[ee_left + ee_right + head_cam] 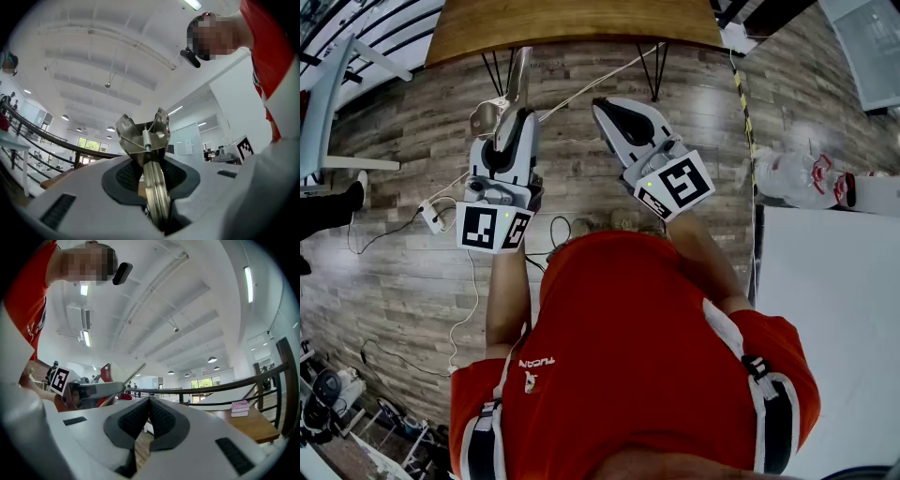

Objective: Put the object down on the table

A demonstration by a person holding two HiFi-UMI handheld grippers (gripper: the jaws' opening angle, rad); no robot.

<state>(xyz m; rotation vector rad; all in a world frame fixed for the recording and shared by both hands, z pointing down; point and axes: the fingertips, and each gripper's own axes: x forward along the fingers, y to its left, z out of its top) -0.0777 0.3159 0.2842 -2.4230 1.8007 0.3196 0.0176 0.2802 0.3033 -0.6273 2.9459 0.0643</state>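
Metal spring tool (143,133) is clamped in the left claw (152,176), while the right claw (149,404) is closed and empty.

Counted two grippers: the left gripper (514,117) and the right gripper (609,108). Marker cubes were two, one on the left (494,228) and one on the right (677,186). There was one metal spring tool (517,80). One person in a red shirt (637,356) stood nearest. Tables were two: one wooden table (572,23) far off and one white table (825,319) at the right. One white power adapter (431,217) lay on the floor at the left. One pink book (239,405) was seen. White floor cables were several, exact count unclear.
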